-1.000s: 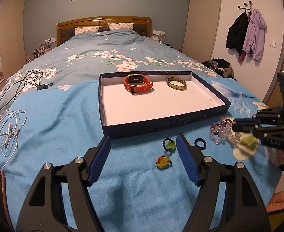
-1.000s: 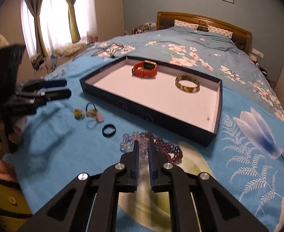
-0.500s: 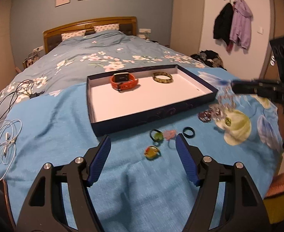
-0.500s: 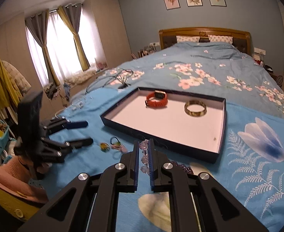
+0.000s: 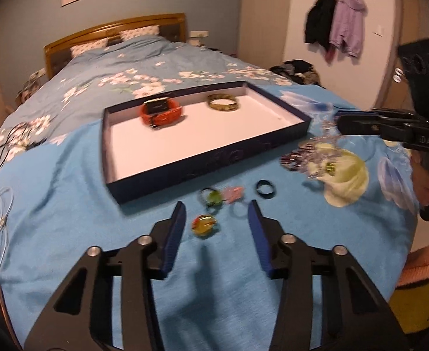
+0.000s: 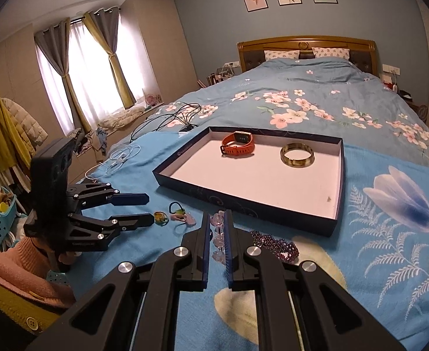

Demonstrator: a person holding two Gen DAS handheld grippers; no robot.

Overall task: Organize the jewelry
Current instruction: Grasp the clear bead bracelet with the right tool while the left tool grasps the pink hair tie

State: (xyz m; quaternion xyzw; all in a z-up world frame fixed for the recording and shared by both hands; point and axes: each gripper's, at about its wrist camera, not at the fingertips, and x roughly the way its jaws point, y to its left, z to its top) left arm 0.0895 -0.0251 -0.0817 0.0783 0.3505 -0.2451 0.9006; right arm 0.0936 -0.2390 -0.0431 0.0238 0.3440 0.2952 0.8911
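Blue bedspread (image 5: 68,204): left gripper (image 5: 216,215) (jaws just closing, nothing pinched) straddles yellow-green round ring (image 5: 203,224); right gripper (image 6: 216,228) pinching clear bead bracelet (image 6: 218,235), dark-blue tray (image 6: 243,204) just beyond.

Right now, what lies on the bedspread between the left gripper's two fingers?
In the left wrist view, a small yellow-orange ring lies between the left gripper's fingers, nearer the left one, untouched. The jaws have just been closing.
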